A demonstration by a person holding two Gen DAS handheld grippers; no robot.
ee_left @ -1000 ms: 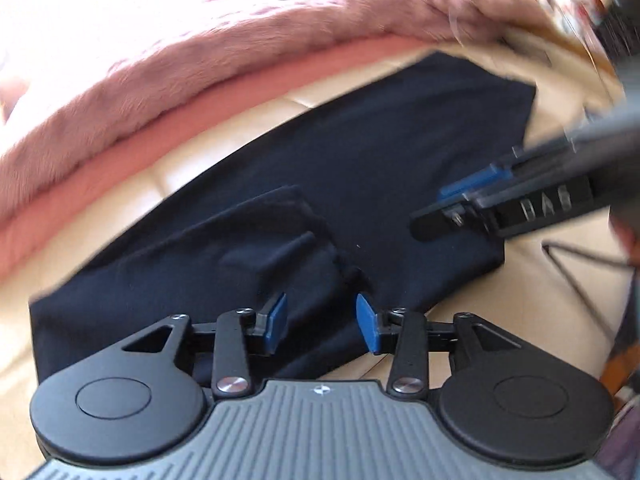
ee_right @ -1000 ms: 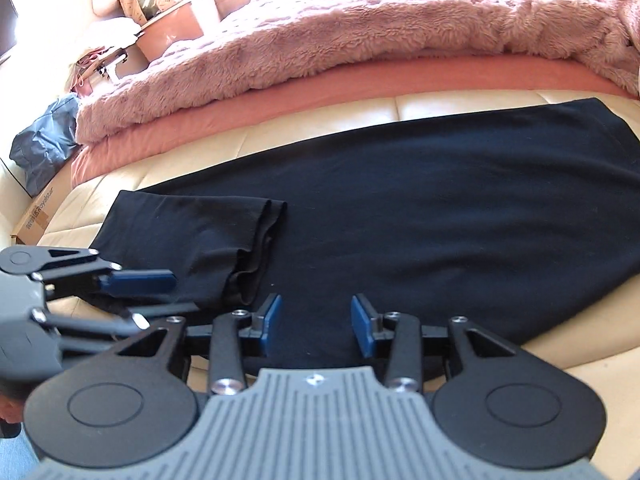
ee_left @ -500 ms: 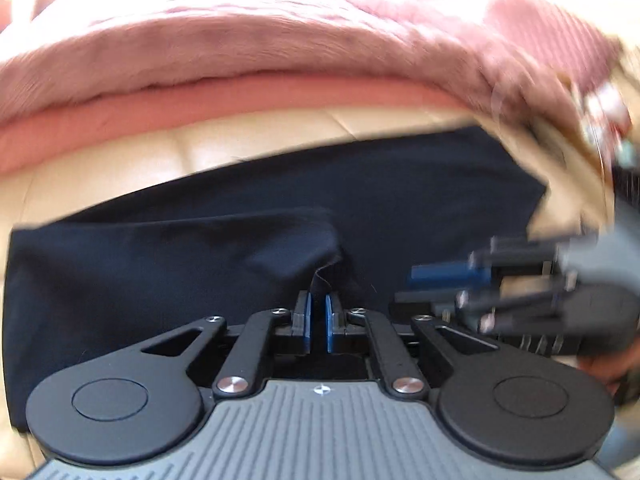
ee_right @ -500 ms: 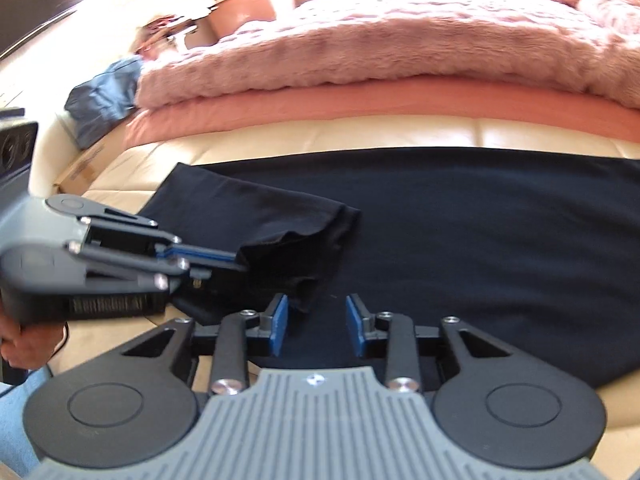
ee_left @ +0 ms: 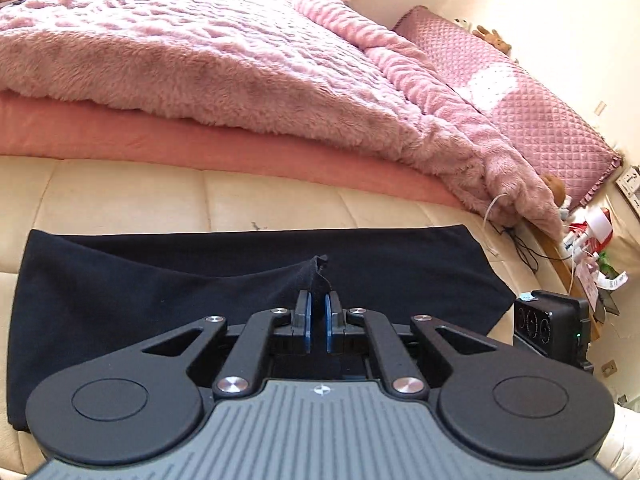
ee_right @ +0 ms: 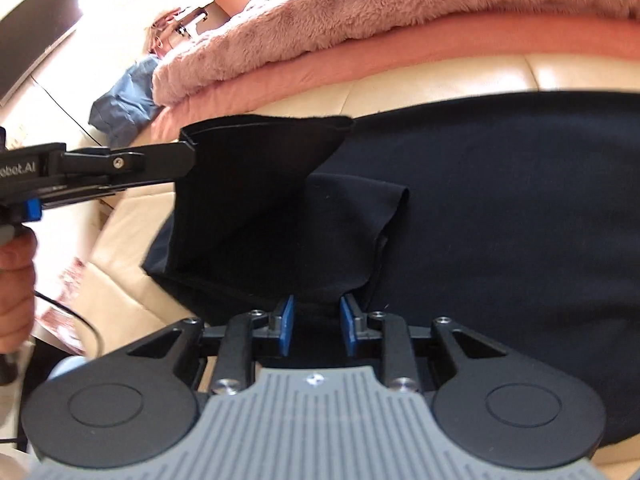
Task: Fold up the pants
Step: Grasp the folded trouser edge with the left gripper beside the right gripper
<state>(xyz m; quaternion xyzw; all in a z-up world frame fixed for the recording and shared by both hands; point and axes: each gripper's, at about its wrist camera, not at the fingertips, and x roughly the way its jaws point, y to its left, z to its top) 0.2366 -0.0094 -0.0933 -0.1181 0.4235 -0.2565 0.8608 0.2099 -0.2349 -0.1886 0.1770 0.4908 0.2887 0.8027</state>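
Black pants (ee_left: 160, 300) lie flat on the cream padded surface (ee_left: 120, 196) at the bed's foot. My left gripper (ee_left: 316, 312) is shut on one corner of them, and a peak of cloth sticks up between its blue pads. In the right wrist view that left gripper (ee_right: 188, 152) holds the corner lifted, so the cloth hangs as a raised flap (ee_right: 260, 168) over the rest of the pants (ee_right: 500, 200). My right gripper (ee_right: 316, 324) sits low at the near edge of the folded part. Its jaws are closing with black cloth between the pads, which still stand apart.
A fluffy pink blanket (ee_left: 240, 80) and a salmon sheet (ee_left: 160, 140) rise just behind the pants. Cables and small clutter (ee_left: 580, 240) crowd the right end. The right tool's housing (ee_left: 552, 328) is at the right. A blue bag (ee_right: 124, 100) and a hand (ee_right: 16, 280) are left.
My left gripper went from open to shut on the pants' corner, rolled level and lifted the cloth. My right gripper dropped to the near edge and its jaws narrowed.
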